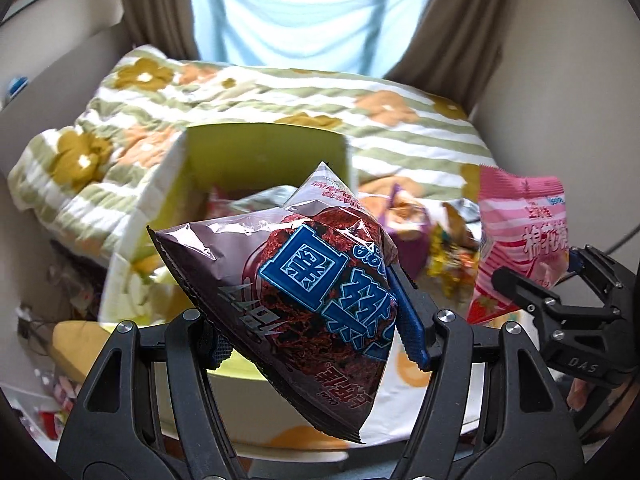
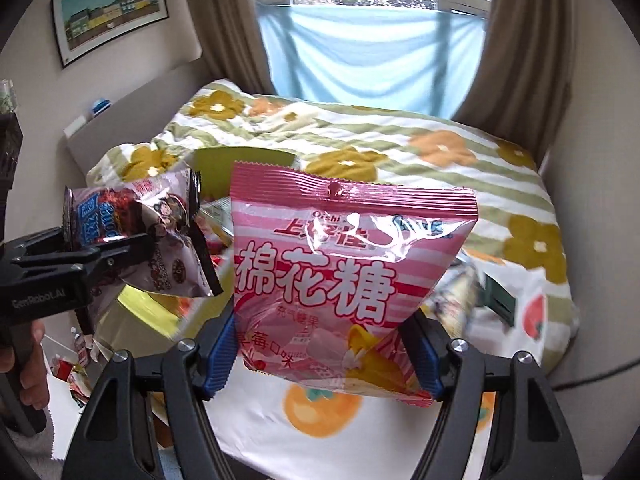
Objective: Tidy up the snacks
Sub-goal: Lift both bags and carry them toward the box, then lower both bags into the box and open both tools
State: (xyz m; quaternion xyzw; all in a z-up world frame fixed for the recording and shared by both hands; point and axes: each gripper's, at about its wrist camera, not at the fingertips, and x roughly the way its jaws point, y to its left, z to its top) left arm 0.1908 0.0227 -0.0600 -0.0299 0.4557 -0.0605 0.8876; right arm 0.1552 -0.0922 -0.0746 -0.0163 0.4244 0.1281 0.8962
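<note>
The left gripper [image 1: 316, 320] is clamping a brown snack bag [image 1: 296, 280] above the open green box [image 1: 256, 152] on the bed [image 1: 400, 128], box lying just ahead. Beside it, the right gripper [image 2: 324, 360] is squeezing a pink marshmallow bag [image 2: 344, 276]; loose snacks [image 1: 444, 256] are lying right of the box

Framed picture [image 2: 110, 12], brown curtains [image 2: 520, 52]

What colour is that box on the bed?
The open cardboard box is lime green inside; the left wrist view shows it best.
</note>
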